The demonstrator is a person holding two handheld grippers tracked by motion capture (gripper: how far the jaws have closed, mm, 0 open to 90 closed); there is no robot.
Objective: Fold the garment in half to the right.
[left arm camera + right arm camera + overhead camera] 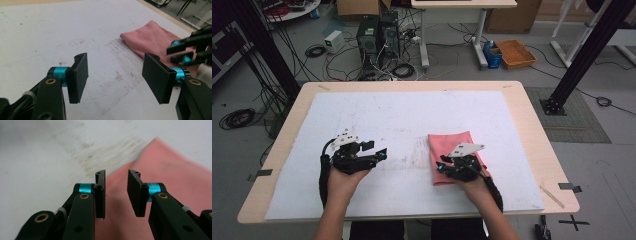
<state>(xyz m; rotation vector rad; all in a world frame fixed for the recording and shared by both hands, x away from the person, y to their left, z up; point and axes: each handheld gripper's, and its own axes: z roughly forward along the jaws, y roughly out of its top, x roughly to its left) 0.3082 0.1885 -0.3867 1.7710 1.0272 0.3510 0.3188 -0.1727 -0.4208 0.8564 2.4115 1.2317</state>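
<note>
Now | pink cloth (451,150) under right tongs (443,166), apart, empty | left tongs (377,149) apart, well left of it

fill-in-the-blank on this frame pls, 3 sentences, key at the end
1. The folded cloth on the white mat is ____ in colour.
2. The right hand-held gripper hovers over the ____.
3. Between the left hand-held gripper jaws lies only bare ____.

Missing words: pink; cloth; mat
</note>
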